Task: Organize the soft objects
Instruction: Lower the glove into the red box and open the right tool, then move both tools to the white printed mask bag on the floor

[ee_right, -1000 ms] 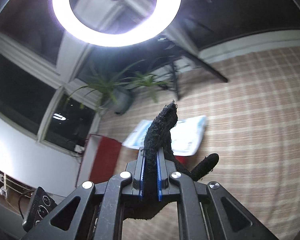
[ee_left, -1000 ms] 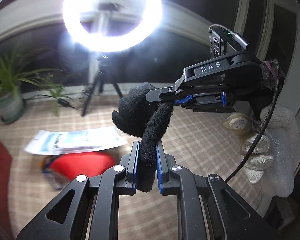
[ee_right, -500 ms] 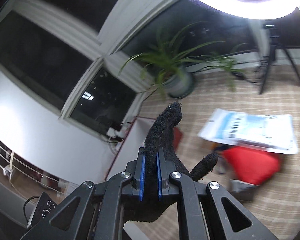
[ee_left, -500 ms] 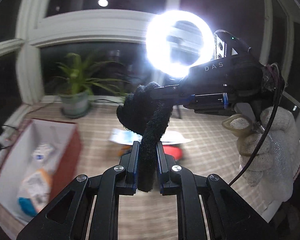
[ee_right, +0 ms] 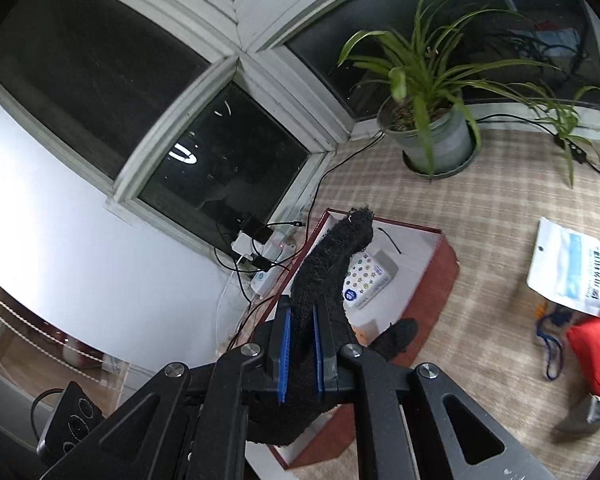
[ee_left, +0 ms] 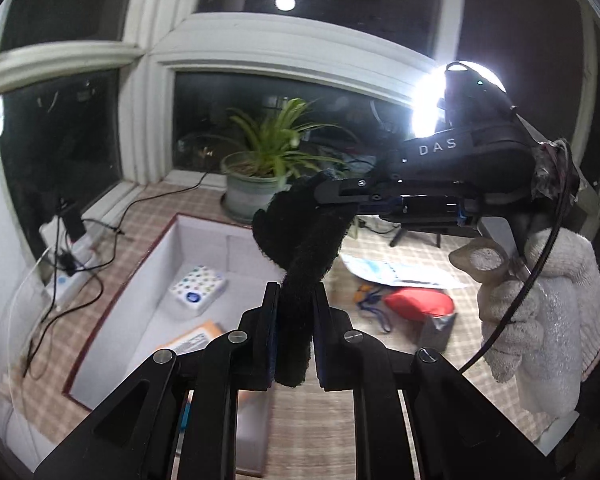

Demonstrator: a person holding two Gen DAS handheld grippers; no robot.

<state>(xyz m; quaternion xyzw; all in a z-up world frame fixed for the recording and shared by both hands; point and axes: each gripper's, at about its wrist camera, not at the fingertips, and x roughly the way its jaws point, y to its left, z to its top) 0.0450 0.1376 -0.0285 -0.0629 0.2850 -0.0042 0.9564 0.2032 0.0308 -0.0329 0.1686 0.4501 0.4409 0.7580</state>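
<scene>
A black knitted glove is hanging in the air between the two grippers, above the near end of a red-walled box with a white inside. The left gripper is pinching one part of the glove, its jaws nearly closed with the dark fabric filling the narrow gap and a short end sticking out below. The right gripper is reaching in from the right in the left wrist view, its jaws clamped fully on another part of the glove, and a hand in a white knitted glove is gripping its handle. In the right wrist view the fabric is standing up between the blue pads of that gripper, with a glove finger poking out to the right. Inside the box a spotted tissue pack and an orange packet are lying on the bottom. On the checked floor beside the box a white-and-blue bag and a red pouch are lying, a potted plant is standing by the window behind the box, and cables with a power strip are lying along the wall
</scene>
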